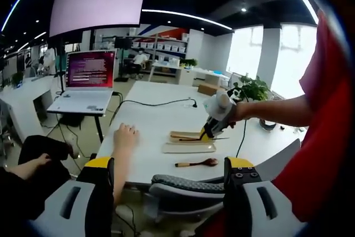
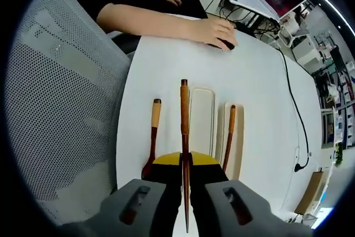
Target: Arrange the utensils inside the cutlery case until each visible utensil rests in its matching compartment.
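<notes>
My right tool (image 2: 185,173) is clamped on a wooden utensil (image 2: 184,131), handle pointing away from me, lifted over the cutlery case (image 2: 202,112) so I can line it up with the empty near compartment. Left of it, a wooden spoon (image 2: 152,137) lies on the bare desk (image 2: 249,76), outside the case, so it needs sorting next. Another utensil (image 2: 229,134) already rests in the far compartment. My left tool (image 1: 166,173) hangs well back with its jaws apart, holding nothing, and from there I see the right tool over the case. Beyond, a person's hand (image 2: 213,30) rests on the desk.
</notes>
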The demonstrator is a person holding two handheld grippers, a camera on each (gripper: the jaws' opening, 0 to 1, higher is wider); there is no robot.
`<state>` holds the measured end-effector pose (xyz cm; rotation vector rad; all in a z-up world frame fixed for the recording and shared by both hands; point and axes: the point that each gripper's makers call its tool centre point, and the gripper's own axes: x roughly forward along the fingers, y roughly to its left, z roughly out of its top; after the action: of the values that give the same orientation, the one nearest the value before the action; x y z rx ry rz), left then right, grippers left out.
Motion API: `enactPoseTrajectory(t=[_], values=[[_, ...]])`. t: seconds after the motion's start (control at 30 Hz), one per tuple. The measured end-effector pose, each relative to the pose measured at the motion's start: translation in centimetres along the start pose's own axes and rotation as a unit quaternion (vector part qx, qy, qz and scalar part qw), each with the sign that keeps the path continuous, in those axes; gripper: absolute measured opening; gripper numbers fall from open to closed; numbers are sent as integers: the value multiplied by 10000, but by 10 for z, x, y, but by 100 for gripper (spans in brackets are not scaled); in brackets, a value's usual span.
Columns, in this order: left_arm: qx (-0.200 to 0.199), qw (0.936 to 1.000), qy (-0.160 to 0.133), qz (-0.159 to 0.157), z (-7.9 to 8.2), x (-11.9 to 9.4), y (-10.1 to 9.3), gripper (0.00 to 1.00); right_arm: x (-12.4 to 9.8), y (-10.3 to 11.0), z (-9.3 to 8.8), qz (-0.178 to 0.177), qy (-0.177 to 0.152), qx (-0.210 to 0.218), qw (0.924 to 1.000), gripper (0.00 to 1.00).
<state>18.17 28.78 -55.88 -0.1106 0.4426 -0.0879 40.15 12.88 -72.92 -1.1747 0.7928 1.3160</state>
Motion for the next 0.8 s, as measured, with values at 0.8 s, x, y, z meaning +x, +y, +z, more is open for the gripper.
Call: enactPoseTrajectory(t=[0.8], values=[[-13, 10000, 10, 17, -1, 1, 0, 83, -10, -34, -6, 6, 59, -90, 9999, 1]])
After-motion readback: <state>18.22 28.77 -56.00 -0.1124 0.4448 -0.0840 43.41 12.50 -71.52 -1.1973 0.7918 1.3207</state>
